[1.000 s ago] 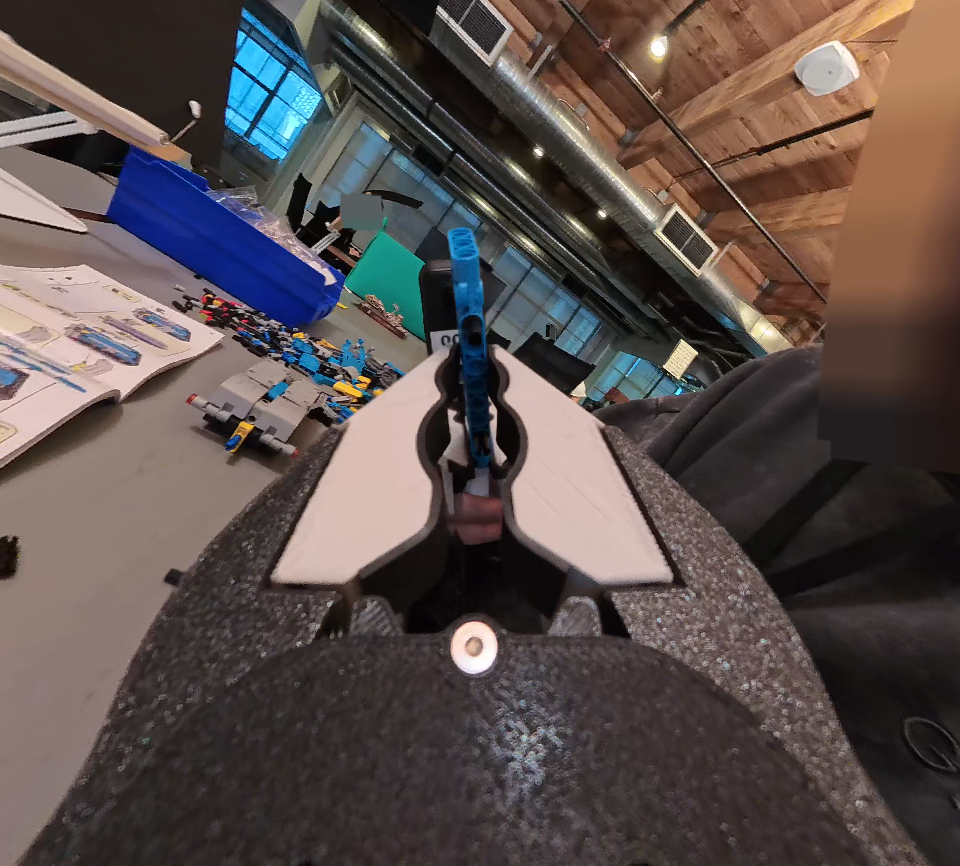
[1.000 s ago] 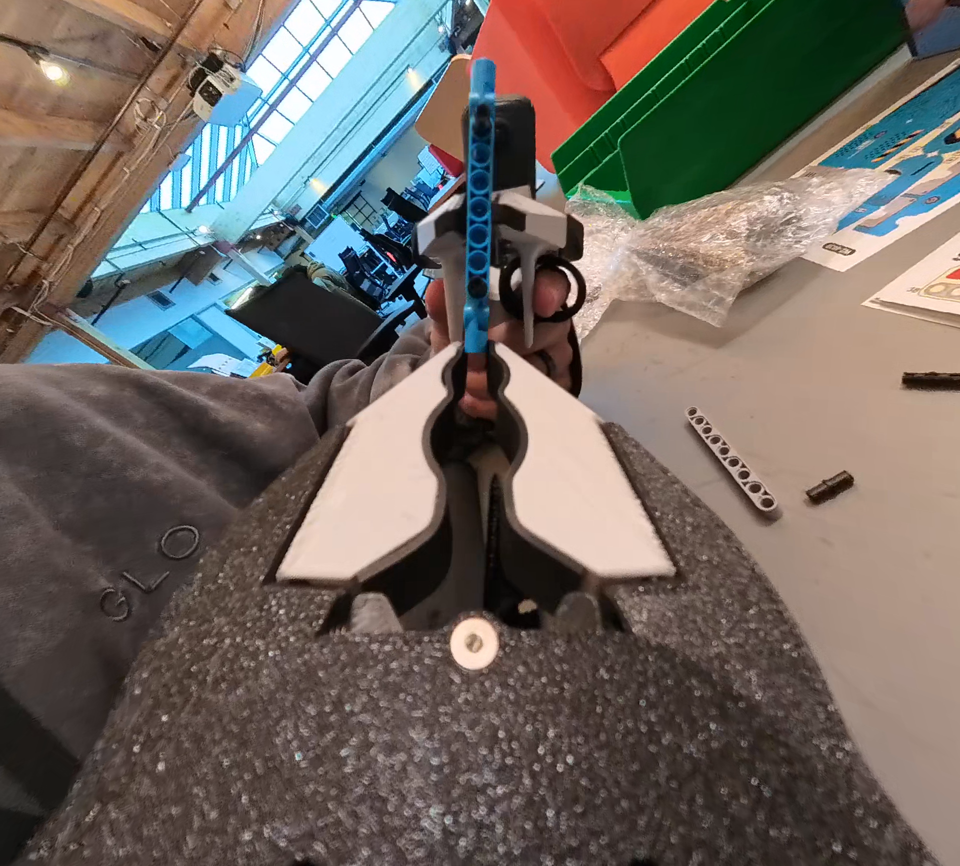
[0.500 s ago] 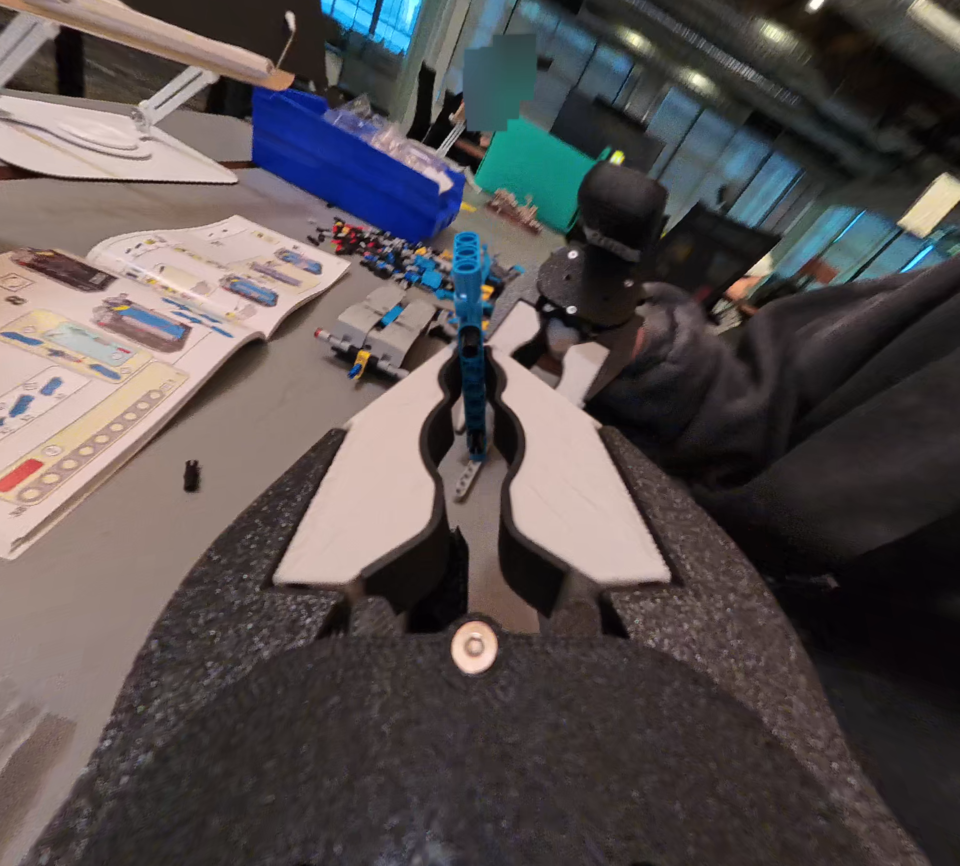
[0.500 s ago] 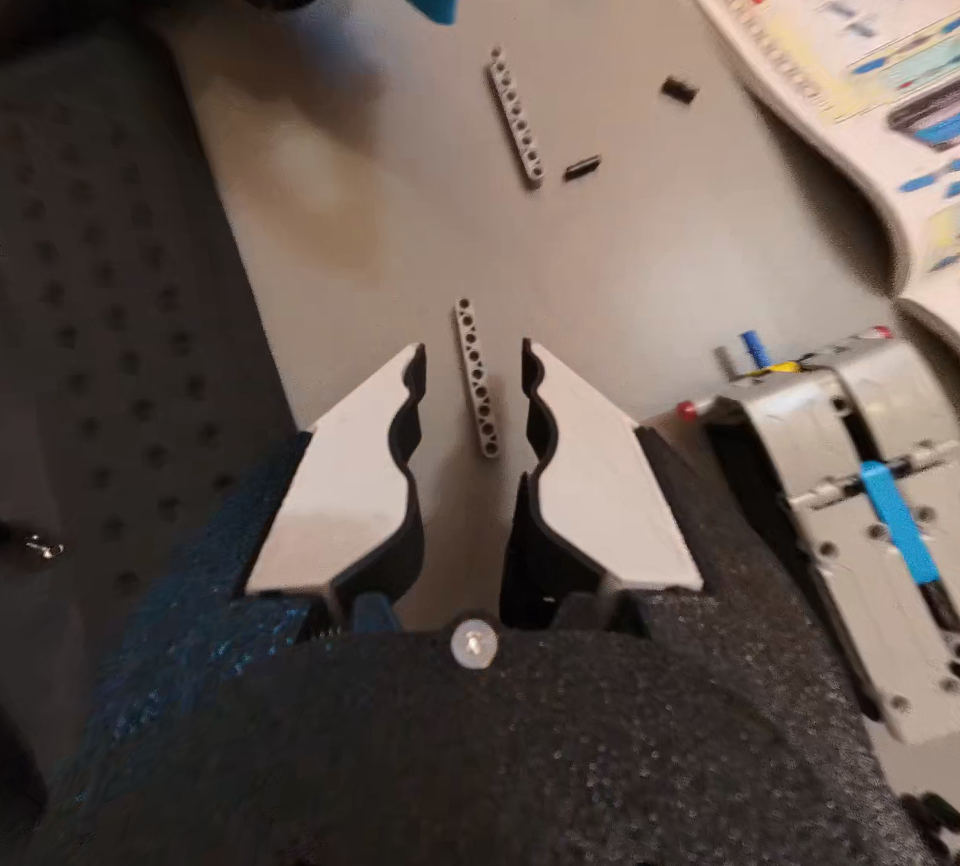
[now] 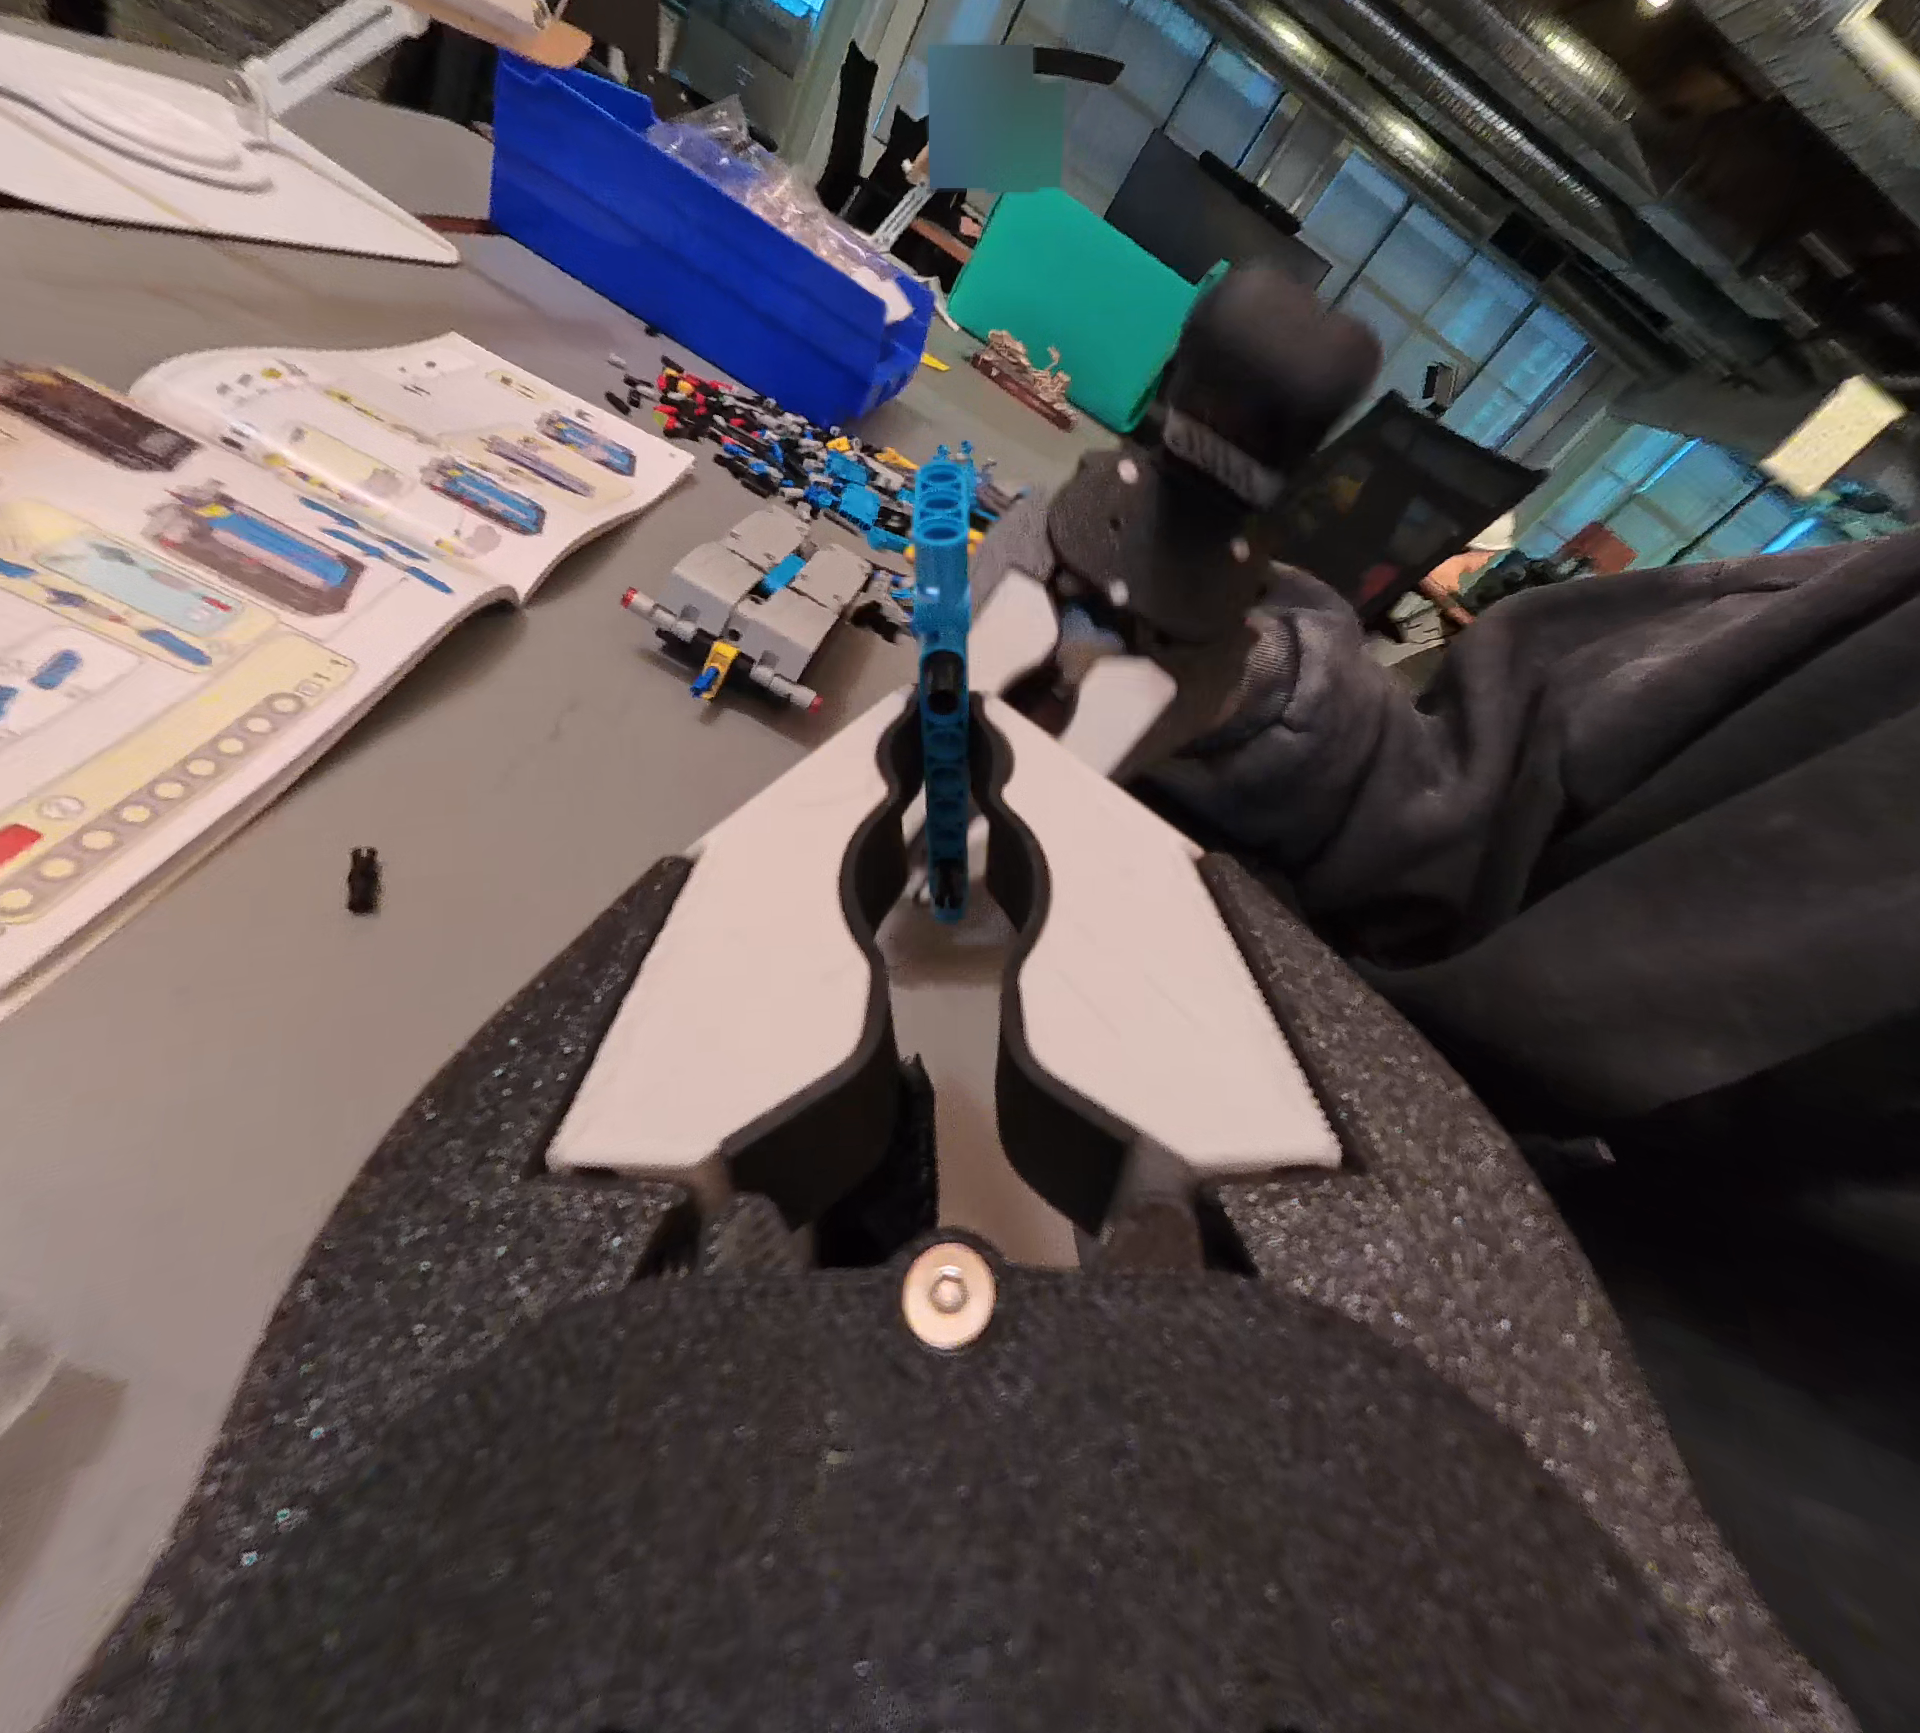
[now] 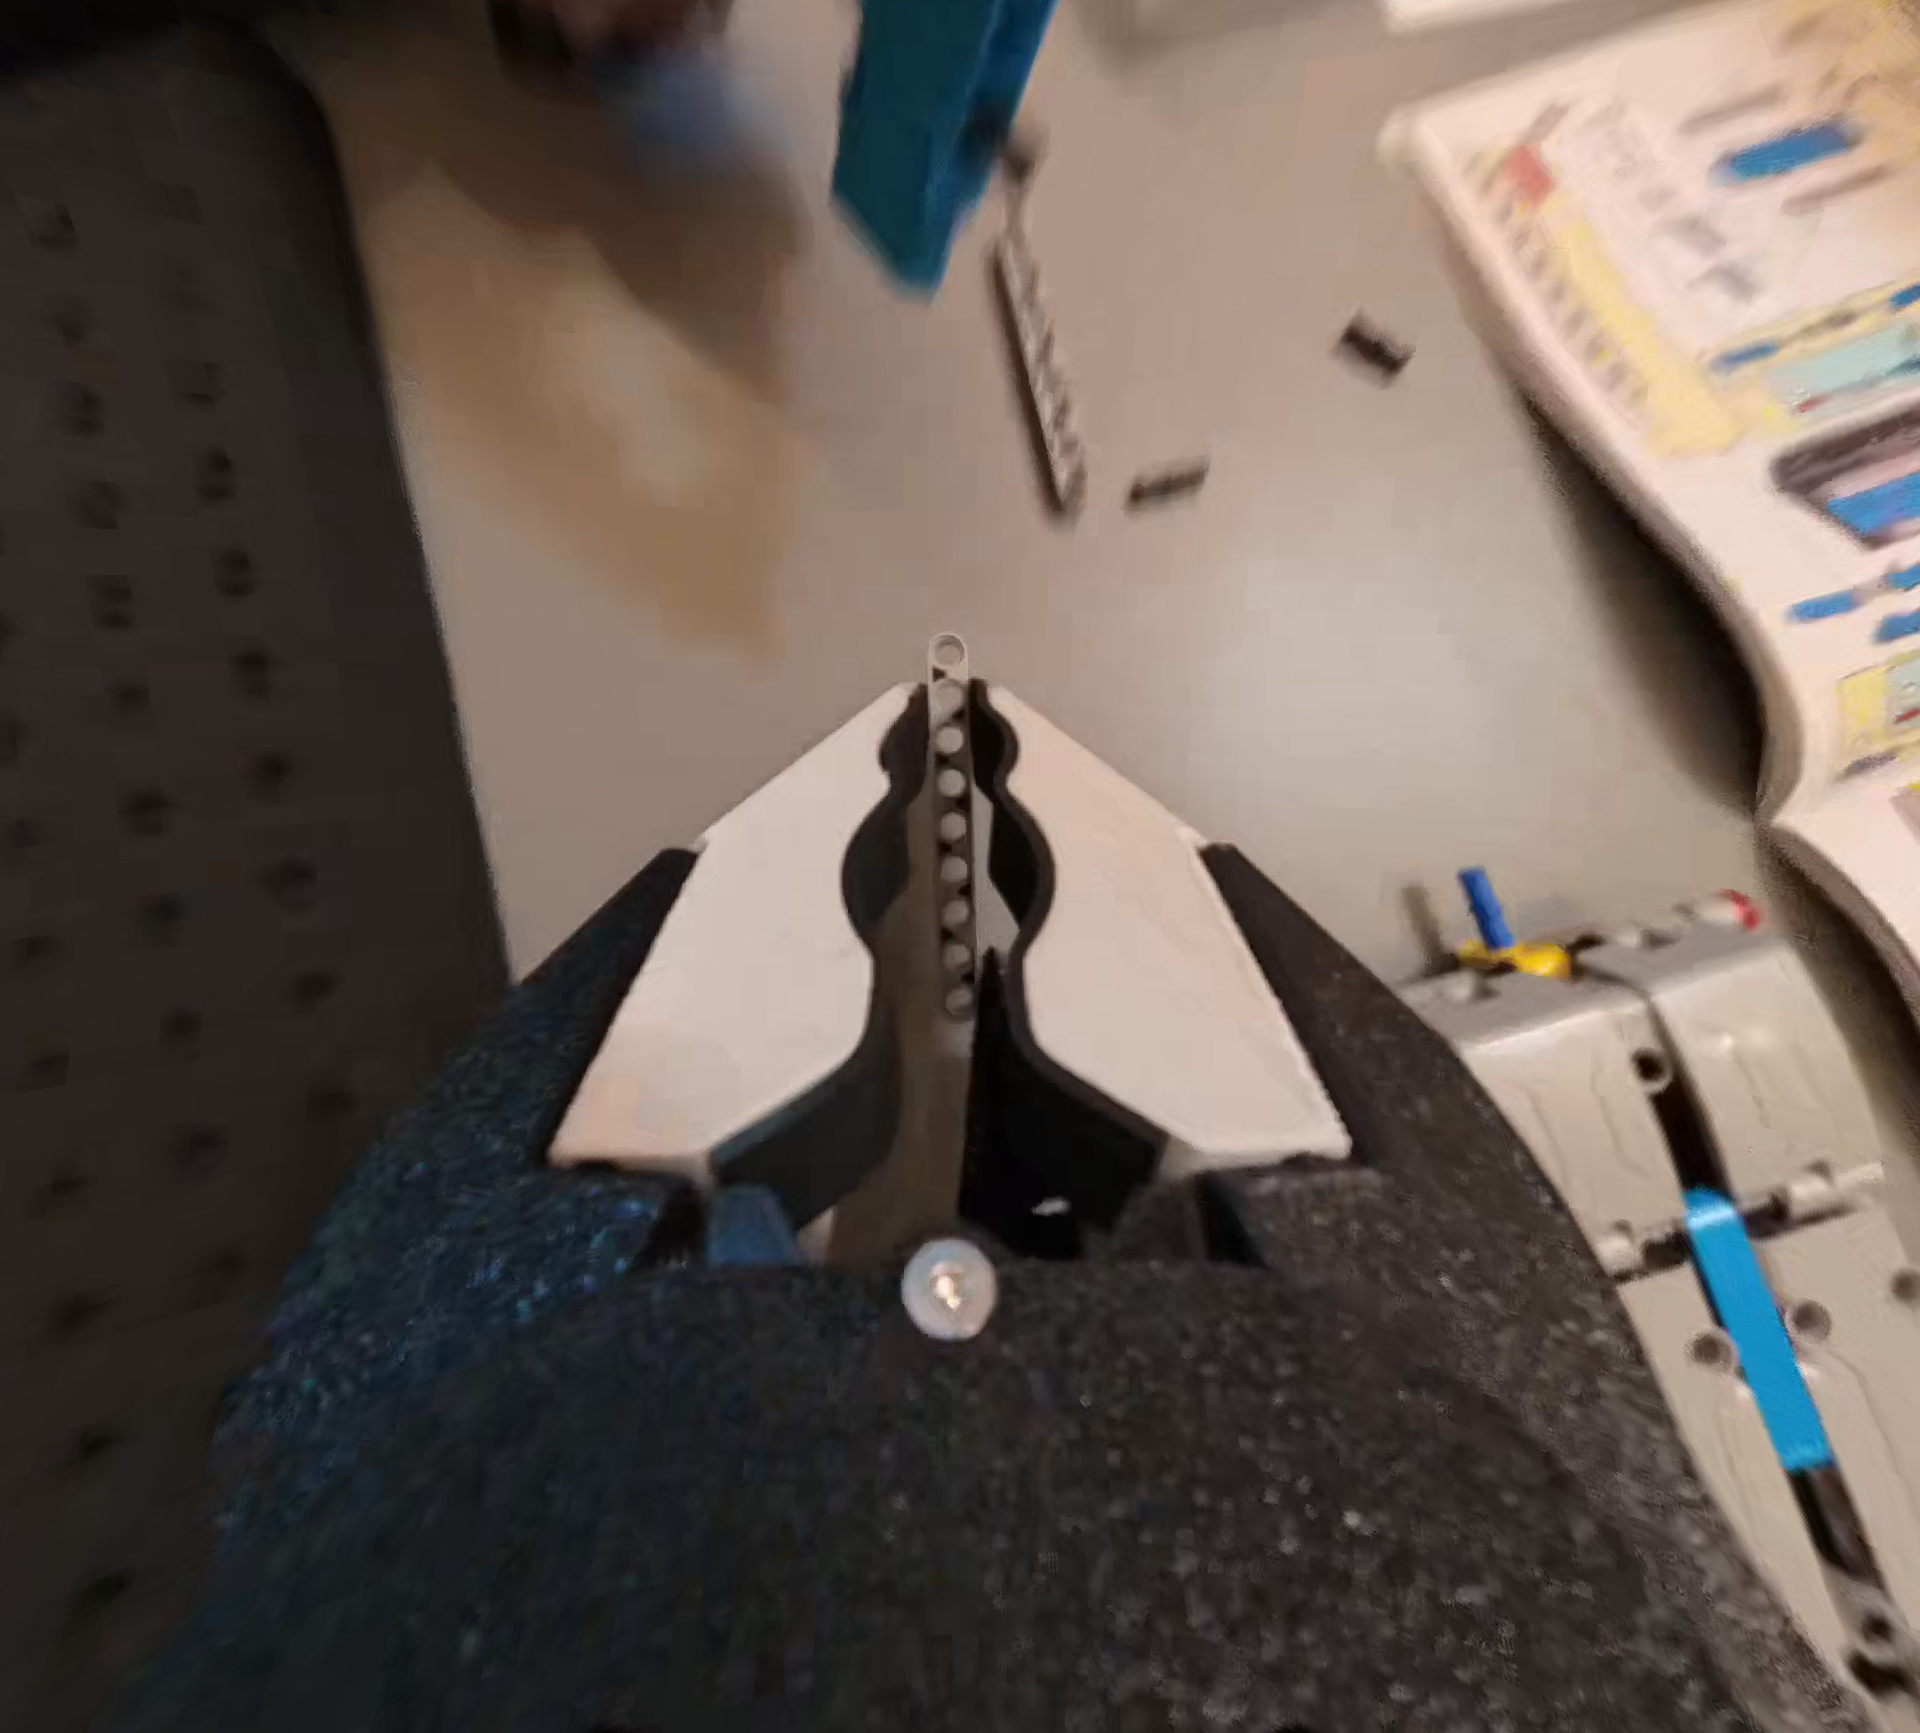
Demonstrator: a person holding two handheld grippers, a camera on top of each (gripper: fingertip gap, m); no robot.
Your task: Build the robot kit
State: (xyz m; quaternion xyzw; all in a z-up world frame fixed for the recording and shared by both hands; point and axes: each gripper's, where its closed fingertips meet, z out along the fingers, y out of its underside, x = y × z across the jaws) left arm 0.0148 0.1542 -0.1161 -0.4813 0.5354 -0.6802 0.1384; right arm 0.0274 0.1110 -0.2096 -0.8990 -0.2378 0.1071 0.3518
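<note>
Clamping a blue perforated beam (image 5: pixel 943 644) between closed tips, the left tongs (image 5: pixel 943 717) hold it upright above the grey desk (image 5: pixel 312 1008). The right tongs (image 6: pixel 951 696) are closed on a grey perforated beam (image 6: pixel 953 810), which lies lengthwise between the fingers with one end protruding past the tips. A second grey beam (image 6: pixel 1039 364) and two short black pins (image 6: pixel 1169 478) lie on the desk ahead of the right tongs. A grey brick assembly (image 5: pixel 764 608) sits beside an open instruction booklet (image 5: pixel 260 561). Loose small parts (image 5: pixel 769 436) are scattered before a blue bin (image 5: pixel 675 249). Another black pin (image 5: pixel 362 878) lies near the booklet.
</note>
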